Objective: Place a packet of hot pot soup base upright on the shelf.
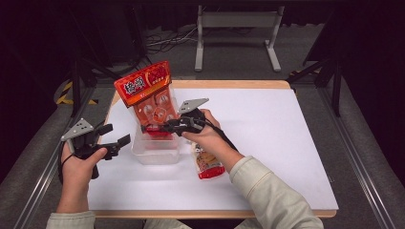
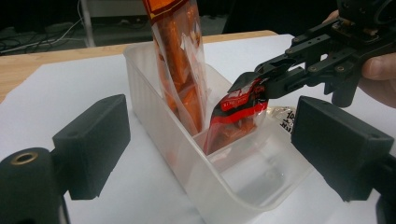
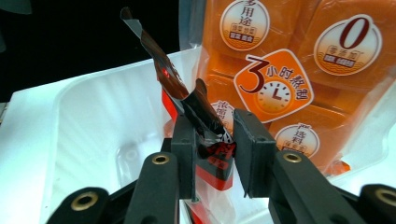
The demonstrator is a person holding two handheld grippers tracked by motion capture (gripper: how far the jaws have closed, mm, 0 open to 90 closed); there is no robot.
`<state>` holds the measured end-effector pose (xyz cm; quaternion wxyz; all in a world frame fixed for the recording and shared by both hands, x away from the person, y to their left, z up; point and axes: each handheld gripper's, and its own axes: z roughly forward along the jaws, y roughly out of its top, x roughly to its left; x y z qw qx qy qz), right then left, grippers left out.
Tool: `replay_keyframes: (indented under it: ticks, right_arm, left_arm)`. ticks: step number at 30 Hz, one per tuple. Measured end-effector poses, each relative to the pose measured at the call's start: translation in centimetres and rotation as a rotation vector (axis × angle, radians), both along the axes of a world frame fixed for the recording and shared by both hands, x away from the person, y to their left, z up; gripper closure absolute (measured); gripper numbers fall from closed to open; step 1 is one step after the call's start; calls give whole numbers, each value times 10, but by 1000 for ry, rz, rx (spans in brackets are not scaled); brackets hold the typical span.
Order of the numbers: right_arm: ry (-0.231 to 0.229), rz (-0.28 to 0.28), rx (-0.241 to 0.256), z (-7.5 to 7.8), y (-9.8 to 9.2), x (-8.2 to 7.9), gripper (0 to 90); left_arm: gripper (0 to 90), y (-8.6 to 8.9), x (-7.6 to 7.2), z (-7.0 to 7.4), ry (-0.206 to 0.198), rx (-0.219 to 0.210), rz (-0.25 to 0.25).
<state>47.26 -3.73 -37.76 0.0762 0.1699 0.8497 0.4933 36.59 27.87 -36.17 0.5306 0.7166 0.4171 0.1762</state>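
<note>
Right gripper pinches the top edge of a small dark red foil sachet and holds it inside a clear plastic tub on the white surface.

Its jaws are closed tight on the crinkled seal, as the right gripper view shows, and the sachet's lower end sits within the tub, just beside a tall orange printed pouch that stands upright in the same tub. The left gripper hovers beside the tub's near-left side, jaws spread wide and empty. Another small packet lies flat on the surface under the right forearm.
</note>
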Motion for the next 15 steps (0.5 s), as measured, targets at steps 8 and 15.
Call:
replay_keyframes:
  ticks: [8, 15]
  right_arm:
    - [24, 12, 47, 4, -2, -1, 593]
    - [16, 21, 123, 21, -18, -10, 463]
  left_arm:
    - [126, 3, 0, 2, -4, -9, 9]
    - [126, 5, -3, 2, -8, -8, 11]
